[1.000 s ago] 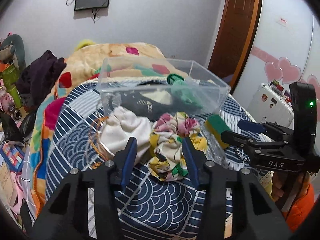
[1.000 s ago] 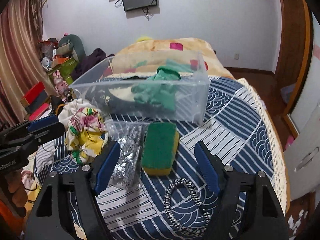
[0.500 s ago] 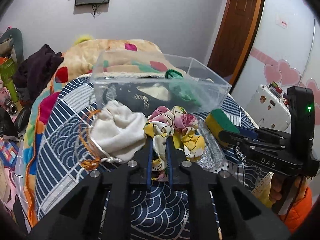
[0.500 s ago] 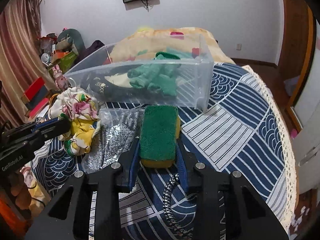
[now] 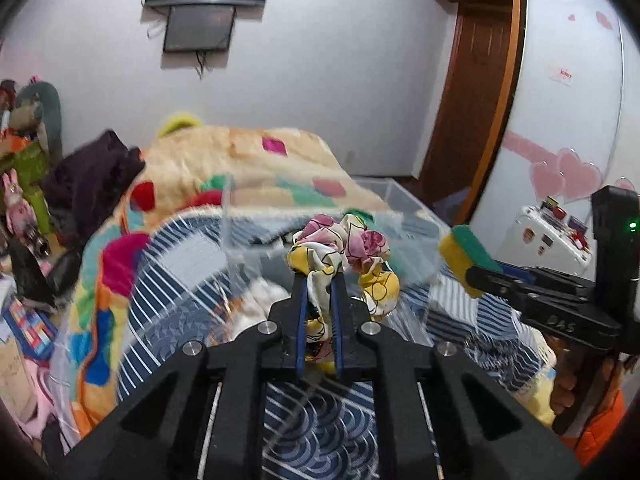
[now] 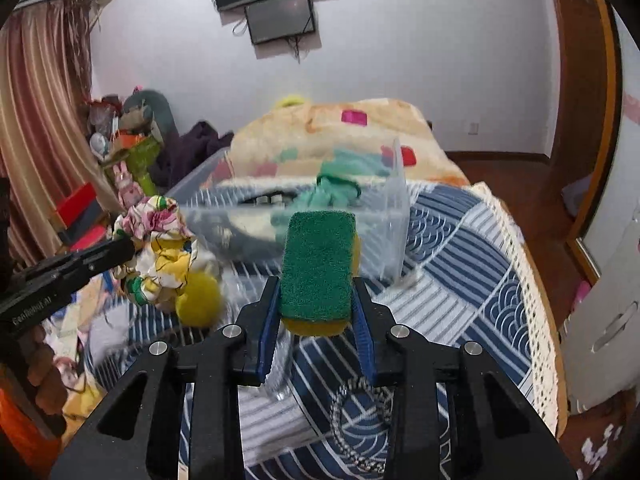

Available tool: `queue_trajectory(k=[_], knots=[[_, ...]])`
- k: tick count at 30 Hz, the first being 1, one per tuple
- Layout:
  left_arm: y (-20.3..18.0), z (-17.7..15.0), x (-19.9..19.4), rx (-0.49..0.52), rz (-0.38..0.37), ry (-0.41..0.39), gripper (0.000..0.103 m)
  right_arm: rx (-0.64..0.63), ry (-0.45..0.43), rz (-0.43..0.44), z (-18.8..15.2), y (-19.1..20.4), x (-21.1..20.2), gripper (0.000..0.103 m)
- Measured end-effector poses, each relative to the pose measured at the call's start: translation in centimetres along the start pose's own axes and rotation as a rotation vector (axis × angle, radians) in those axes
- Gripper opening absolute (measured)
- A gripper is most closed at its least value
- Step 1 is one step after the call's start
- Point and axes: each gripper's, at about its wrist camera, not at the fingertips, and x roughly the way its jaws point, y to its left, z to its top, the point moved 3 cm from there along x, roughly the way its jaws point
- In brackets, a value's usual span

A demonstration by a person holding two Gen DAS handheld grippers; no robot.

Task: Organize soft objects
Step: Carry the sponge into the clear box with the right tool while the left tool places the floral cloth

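My left gripper (image 5: 319,280) is shut on a floral cloth (image 5: 344,248) and holds it up in front of the clear plastic bin (image 5: 400,204); the cloth also shows in the right wrist view (image 6: 160,240). My right gripper (image 6: 316,304) is shut on a green and yellow sponge (image 6: 318,264), lifted off the bed near the bin's (image 6: 396,216) front wall; the sponge also shows in the left wrist view (image 5: 466,252). Green gloves (image 6: 340,188) and dark items lie in the bin. A white cloth (image 5: 260,300) lies on the blue patterned bedspread (image 5: 320,408).
A metal chain (image 6: 360,428) lies on the bedspread near my right gripper. A colourful blanket (image 5: 240,168) is piled behind the bin. Toys and clutter (image 6: 128,152) stand left of the bed. A white suitcase (image 5: 548,240) and a wooden door (image 5: 468,100) are on the right.
Both grippers closed on their items and lifted them: the left raised the floral cloth, the right raised the sponge off the bed, both toward the bin.
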Motion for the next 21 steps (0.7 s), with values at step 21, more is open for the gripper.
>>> queue_trajectory(k=[21], knots=[[2.2, 5.4, 5.8, 0.015, 0.087, -0.028, 0.010, -0.081, -0.078, 0.028, 7.0, 2.6, 4.2, 0.031]])
